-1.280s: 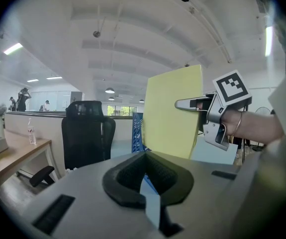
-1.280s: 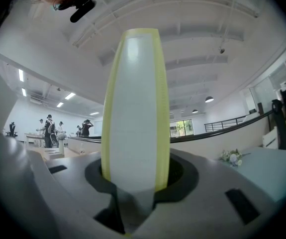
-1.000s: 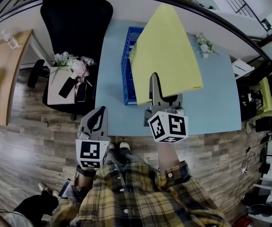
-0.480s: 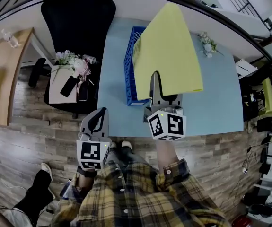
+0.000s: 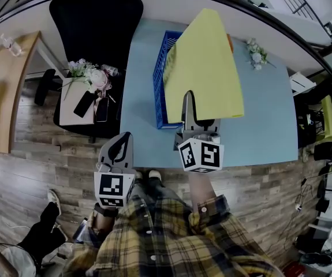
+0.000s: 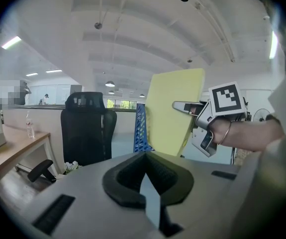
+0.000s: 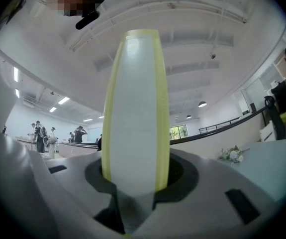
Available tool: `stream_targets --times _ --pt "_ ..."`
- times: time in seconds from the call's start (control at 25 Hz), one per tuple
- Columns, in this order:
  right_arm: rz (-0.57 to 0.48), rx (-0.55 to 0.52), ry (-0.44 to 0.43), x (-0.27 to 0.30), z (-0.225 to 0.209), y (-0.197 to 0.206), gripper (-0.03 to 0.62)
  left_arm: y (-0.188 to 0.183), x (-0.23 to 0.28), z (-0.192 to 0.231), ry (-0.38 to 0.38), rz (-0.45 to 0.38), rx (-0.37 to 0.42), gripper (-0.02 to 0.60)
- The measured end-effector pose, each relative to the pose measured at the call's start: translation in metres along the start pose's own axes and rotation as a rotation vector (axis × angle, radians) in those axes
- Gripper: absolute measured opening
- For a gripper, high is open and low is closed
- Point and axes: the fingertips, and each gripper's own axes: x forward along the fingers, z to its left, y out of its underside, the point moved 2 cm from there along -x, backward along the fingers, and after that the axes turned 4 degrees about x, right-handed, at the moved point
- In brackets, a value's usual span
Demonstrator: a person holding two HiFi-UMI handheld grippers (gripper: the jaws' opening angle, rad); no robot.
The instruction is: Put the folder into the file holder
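A yellow folder stands on edge in the air over the light blue table, its lower edge clamped in my right gripper. The right gripper view shows the folder edge-on, rising from between the pads of that gripper. The blue mesh file holder stands on the table just left of and below the folder. My left gripper hangs off the table's near edge, shut and empty. From the left gripper view, the folder is beside the holder.
A black office chair stands behind the table's left end. A low side table with flowers and phones is left of the blue table. A small flower bunch lies at the table's back right. Someone's leg is at the lower left.
My right gripper has sunk slightly with the folder, toward the file holder. The left gripper has stayed where it was. The leg at lower left has shifted.
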Motion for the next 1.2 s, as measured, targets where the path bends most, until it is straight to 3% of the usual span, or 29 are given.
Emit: stream_targets --times 1.2 --pt "0.213 -0.057 0.027 -0.002 -0.001 0.079 0.160 0.014 -0.001 0.009 -0.011 0.031 -0.024 -0.009"
